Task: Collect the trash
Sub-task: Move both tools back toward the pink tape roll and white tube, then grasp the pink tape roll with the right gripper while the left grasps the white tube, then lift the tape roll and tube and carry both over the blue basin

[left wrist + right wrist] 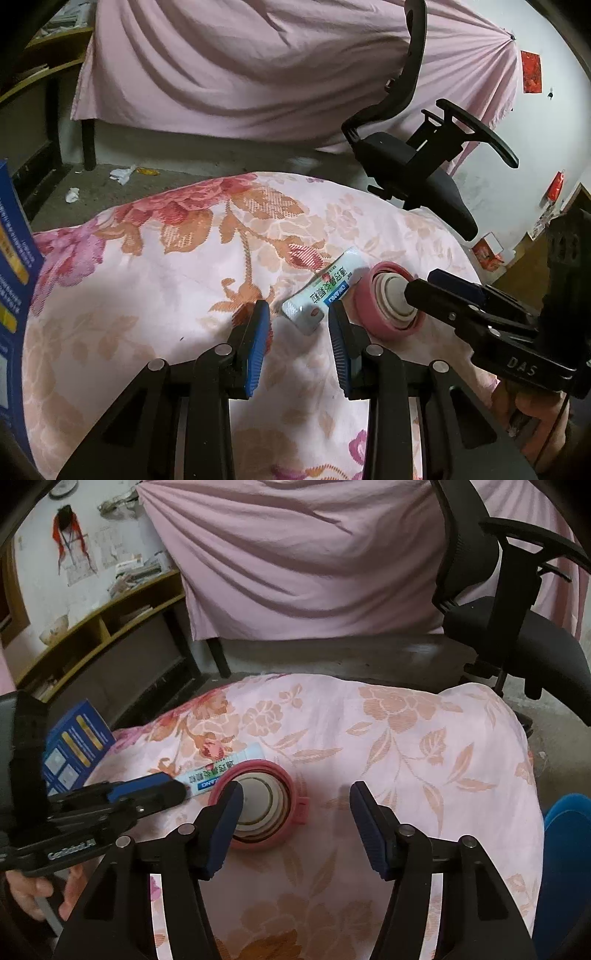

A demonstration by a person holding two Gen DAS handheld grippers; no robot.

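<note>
Floral quilt under both tongs, soft and lumpy. My left tongs (299, 325) hang spread, the tube wrapper (325, 291) just ahead between the tips. Right tongs (295, 808) gape beside the pink lid (258, 805). Risk: pinching quilt, or nudging the lid.

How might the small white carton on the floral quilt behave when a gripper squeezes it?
The white carton looks like thin card, so probably light and crushable. It lies flat on the soft quilt, so it likely won't roll, but may sink or slide.
</note>
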